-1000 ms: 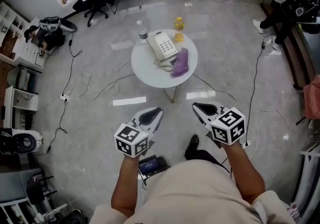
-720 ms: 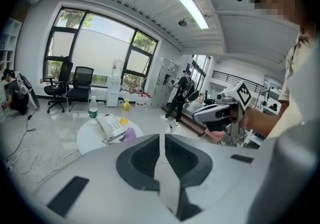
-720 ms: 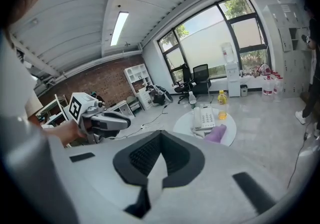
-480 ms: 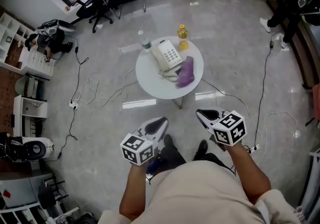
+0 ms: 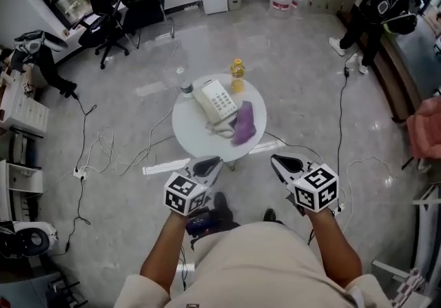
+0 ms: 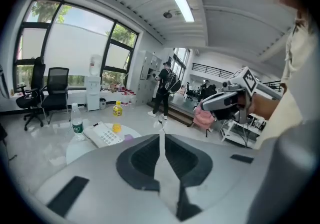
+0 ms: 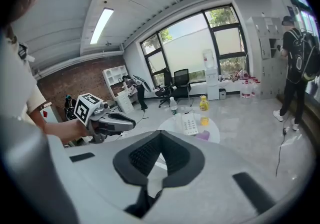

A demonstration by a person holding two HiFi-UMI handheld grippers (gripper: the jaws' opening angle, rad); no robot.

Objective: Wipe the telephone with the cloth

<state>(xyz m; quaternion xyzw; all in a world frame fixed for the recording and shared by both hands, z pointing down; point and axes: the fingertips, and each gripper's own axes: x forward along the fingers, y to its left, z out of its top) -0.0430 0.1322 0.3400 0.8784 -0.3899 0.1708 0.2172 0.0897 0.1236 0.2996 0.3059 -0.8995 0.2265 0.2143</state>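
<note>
While left gripper (image 5: 213,160) and right gripper (image 5: 276,160) hover near table (image 5: 187,125) | fingers (image 6: 141,160) closed, empty | cloth (image 5: 244,124) apparently touches telephone (image 5: 217,101)

The telephone (image 5: 216,101), a white desk model w/ a grid of keys on top, is sitting flat on the round white table (image 5: 187,136), approx. at its middle. It is turned diagonally, so its long side is running upper left to lower right in the head view. What looks like its pale cord is bunching at the near end. The cloth (image 5: 243,125) is lying just beside the telephone, on its right. It is a purple piece gathered into a long, narrow heap, not spread flat, w/ its length pointing toward the table's near edge. Nothing is touching either one.
</note>
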